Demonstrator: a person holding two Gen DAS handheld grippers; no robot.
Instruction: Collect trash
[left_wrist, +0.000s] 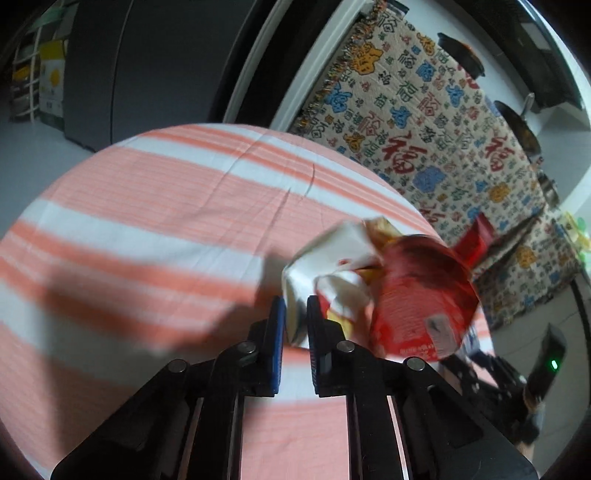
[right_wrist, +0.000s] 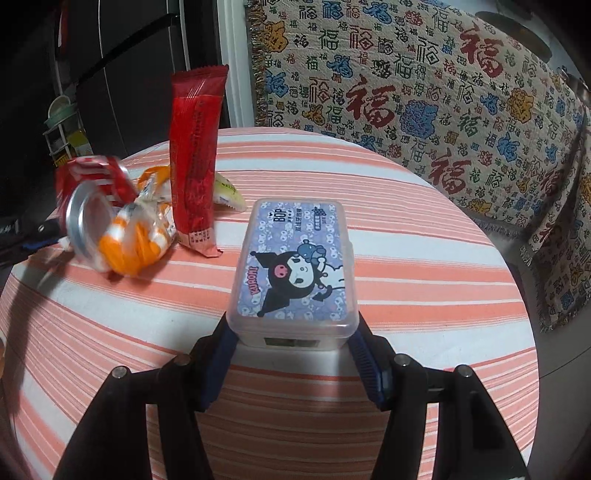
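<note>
My left gripper (left_wrist: 295, 314) is shut on a crumpled white wrapper (left_wrist: 325, 258), held over the striped round table (left_wrist: 147, 206), with a crushed red can (left_wrist: 424, 299) right beside it. In the right wrist view the can (right_wrist: 88, 188) and an orange-white wrapper (right_wrist: 136, 236) sit at the table's left, blurred. A red snack wrapper (right_wrist: 194, 158) stands upright behind them, with a pale wrapper (right_wrist: 229, 194) behind it. My right gripper (right_wrist: 291, 332) is shut on a clear plastic box with a purple cartoon lid (right_wrist: 295, 262).
A patterned cloth-covered sofa (right_wrist: 424, 110) stands beyond the table. A dark cabinet (left_wrist: 122, 66) and a shelf rack (right_wrist: 62, 129) are at the back left. Pots (left_wrist: 461, 51) lie on the sofa.
</note>
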